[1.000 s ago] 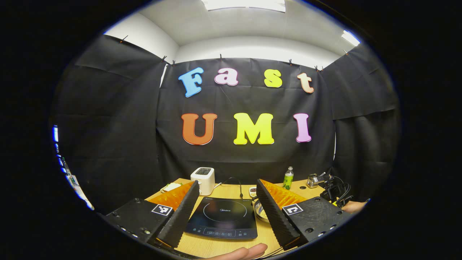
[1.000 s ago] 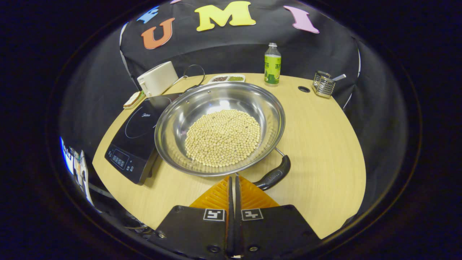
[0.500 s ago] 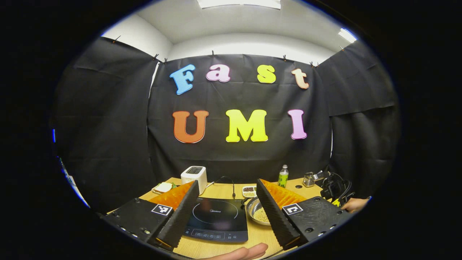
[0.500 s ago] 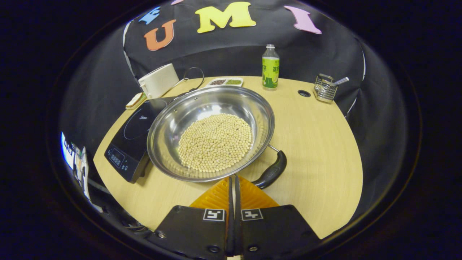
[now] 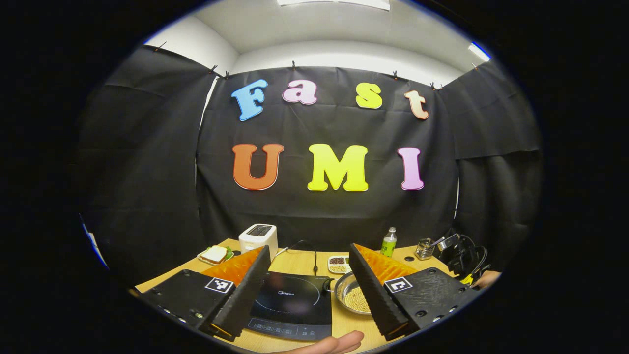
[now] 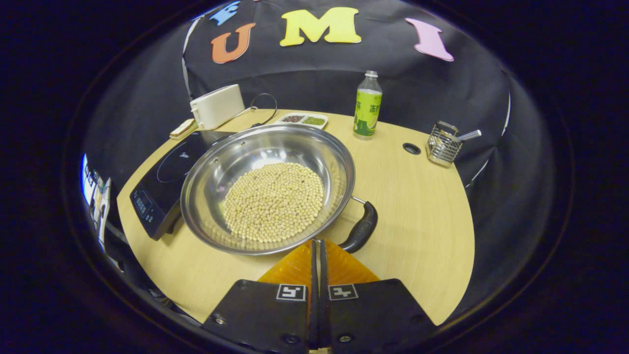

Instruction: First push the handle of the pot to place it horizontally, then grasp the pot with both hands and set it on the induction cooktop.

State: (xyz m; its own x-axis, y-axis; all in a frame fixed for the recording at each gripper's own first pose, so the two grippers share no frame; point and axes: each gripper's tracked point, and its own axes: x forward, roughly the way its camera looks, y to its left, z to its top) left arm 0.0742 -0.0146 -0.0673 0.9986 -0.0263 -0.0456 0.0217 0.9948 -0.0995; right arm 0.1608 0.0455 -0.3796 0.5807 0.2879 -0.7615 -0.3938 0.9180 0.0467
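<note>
Your left gripper view sits low at the near left edge of the worktop and faces almost level toward the far wall, well back from everything. Your right gripper view rides higher and tilts down, close over the pot. Both views share the cooktop, the pot, the toaster, the bottle and the rack along the far edge.

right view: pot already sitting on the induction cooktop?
No. The pot rests on the wooden table beside the induction cooktop, its rim only overlapping the cooktop's edge in this view.
</note>
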